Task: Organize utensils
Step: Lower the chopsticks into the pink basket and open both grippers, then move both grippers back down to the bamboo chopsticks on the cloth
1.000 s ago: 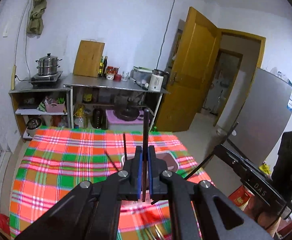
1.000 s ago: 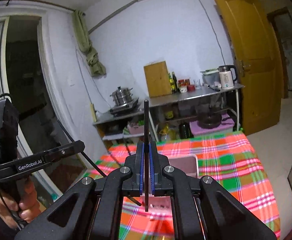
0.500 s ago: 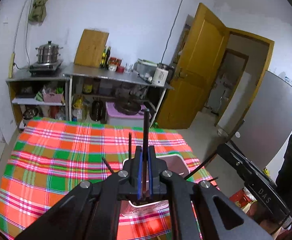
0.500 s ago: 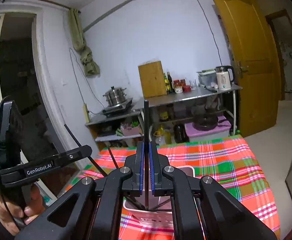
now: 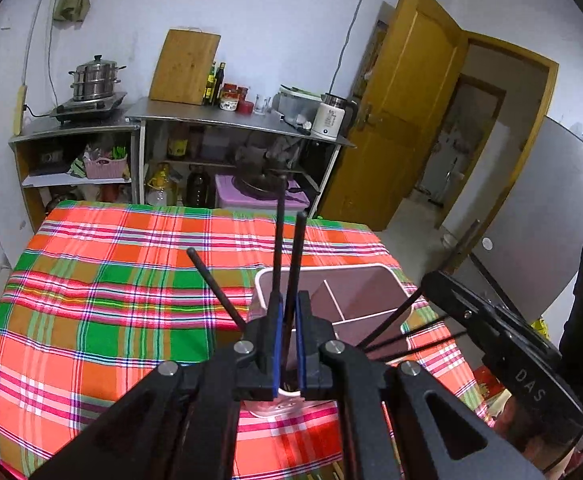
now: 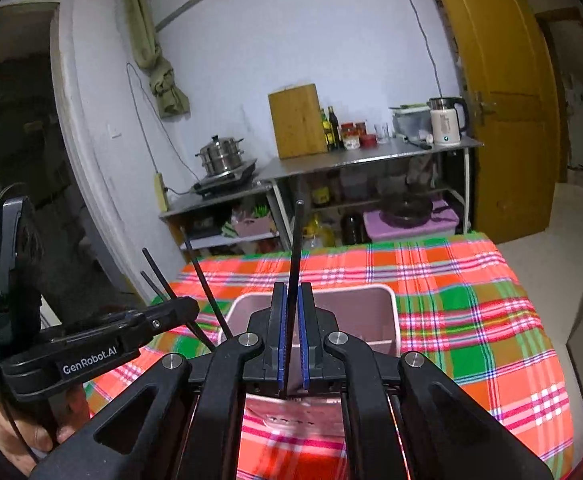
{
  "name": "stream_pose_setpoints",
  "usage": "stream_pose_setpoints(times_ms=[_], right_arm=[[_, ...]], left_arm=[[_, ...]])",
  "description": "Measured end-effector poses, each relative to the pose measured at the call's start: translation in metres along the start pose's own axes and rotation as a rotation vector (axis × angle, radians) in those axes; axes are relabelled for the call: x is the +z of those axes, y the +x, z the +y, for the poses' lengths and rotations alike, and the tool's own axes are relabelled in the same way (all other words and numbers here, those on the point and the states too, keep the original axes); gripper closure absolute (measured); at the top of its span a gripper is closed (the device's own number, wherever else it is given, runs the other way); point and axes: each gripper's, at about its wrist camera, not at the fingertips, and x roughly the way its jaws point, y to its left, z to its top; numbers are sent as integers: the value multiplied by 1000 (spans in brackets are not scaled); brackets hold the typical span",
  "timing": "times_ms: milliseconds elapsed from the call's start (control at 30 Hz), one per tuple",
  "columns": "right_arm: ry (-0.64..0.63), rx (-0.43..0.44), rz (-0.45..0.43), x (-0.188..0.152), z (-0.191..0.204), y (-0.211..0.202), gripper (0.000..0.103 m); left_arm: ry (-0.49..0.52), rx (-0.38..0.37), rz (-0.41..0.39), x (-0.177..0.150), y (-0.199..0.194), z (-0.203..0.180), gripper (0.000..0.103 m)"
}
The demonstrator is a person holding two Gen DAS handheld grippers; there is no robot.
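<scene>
A pink-white divided utensil holder (image 5: 375,276) stands on the plaid tablecloth; it also shows in the right wrist view (image 6: 387,312). My left gripper (image 5: 286,344) is shut on black chopsticks (image 5: 297,256) that stick up over the holder's near left compartment. A loose black chopstick (image 5: 215,288) leans out to the left. My right gripper (image 6: 290,344) is shut on one black chopstick (image 6: 296,248), upright over the holder. Each gripper shows in the other's view, the right one (image 5: 503,336) with several chopsticks (image 5: 391,320) fanning from it.
The table with the red-green plaid cloth (image 5: 111,300) fills the foreground. Behind it stand metal shelves with a steamer pot (image 5: 95,80), cutting board (image 5: 185,66), bottles and a kettle (image 5: 331,118). A wooden door (image 5: 407,112) stands open at right.
Both grippers have moved lower and closer to the holder, which now lies directly under the fingers. A second chopstick now shows in my left gripper.
</scene>
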Motion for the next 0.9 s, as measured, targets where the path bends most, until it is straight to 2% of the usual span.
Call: stream_pose_setpoints(times_ms=[100,167,267,567,900], right_arm=[[-10,-2,9,-3,0,1,98],[-8,1,14,-2,-1,-2,97],[-12,3,1,-1,1,-11,91],[-23,29,-45,-9,5,-52,91],[-32,55,-44,-50,8,-103,91]], left_arm=[[-3,-12,-6,-3,-4,0,90],[0,-14,-24,-3,-10,0,79],[1,-25,-49,-4,-21,0,77],[2,-38,-108,-21,-61,0,76],[18,-1,-128,-77,-96,-6,75]])
